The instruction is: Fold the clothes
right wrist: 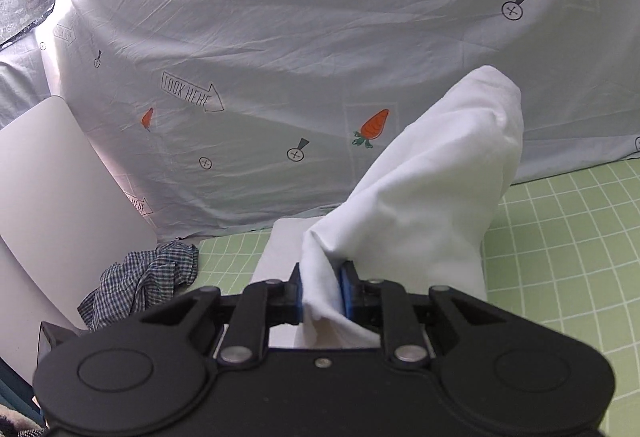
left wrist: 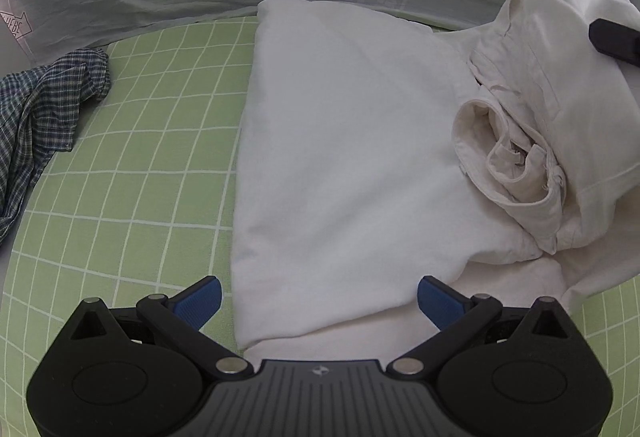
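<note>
Green grid-checked sheet [left wrist: 160, 165] covers my desk under the white cotton shirt [left wrist: 340, 157]; grey backdrop cloth [right wrist: 280, 57] reads "LOOK HERE"; left tongs [left wrist: 319, 297] gape, right tongs [right wrist: 321, 293] pinch its fold

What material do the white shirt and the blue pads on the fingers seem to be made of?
White shirt: seems a thin woven cloth, maybe cotton, with a matte finish; it drapes softly and creases, and stitched seams show at the collar. The right gripper pinches a fold of it easily.

Blue pads: probably rubber or soft plastic, matte, with a fine ribbed surface for grip. The exact material cannot be told.
</note>
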{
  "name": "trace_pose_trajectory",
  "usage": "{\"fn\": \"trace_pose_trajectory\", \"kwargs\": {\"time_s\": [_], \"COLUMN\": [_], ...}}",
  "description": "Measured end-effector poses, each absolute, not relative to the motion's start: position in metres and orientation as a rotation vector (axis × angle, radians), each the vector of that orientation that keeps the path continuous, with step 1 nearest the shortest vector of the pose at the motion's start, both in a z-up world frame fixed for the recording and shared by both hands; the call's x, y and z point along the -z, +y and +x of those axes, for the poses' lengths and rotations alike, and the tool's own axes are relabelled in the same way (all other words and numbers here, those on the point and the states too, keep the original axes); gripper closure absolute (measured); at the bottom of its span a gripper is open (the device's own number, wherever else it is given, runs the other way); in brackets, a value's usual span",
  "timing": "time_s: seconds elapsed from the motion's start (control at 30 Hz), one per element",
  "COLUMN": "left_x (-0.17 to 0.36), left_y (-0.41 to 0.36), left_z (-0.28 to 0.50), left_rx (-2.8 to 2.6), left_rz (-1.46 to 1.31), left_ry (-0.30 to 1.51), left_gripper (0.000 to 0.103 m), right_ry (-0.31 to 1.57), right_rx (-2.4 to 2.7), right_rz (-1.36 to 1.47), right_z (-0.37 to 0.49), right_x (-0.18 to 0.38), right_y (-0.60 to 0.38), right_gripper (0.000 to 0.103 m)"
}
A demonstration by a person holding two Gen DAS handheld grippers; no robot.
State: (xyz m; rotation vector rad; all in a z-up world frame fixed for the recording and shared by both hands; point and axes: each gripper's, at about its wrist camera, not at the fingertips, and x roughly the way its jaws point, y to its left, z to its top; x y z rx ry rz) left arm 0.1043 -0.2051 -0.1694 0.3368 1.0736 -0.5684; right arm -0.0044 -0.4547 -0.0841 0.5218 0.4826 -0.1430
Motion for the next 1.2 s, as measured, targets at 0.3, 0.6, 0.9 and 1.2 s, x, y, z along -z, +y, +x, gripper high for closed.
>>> {"fn": "trace_pose_trajectory", "kwargs": {"time_s": [0.3, 0.6, 0.9, 1.2], "left_x": [0.180, 0.173, 0.151, 0.151], "left_y": [-0.158, -0.139, -0.145, -0.172], "left_z": [0.128, 0.135, 0.137, 0.141], "left_rx": [0.489, 0.483, 0.567, 0.746], "left_rz": [0.274, 0.228, 0.097, -0.111], "left_ry": [1.128, 1.111, 1.040, 1.085], "left_gripper": [0.000, 0.000, 0.001, 0.016], "right_ry": [0.722, 0.704, 0.687, 0.789], "right_rx": [0.033, 0.057, 0.511, 0.641], "right_rz": [0.464, 0.524, 0.429, 0.485], "right_z": [0.059, 0.044, -0.008, -0.044], "right_x": [0.141, 0.120, 0.108, 0.140], "right_y": [-0.373, -0.367, -0.414, -0.436], "right_gripper": [0.085, 0.041, 0.004, 0.001]}}
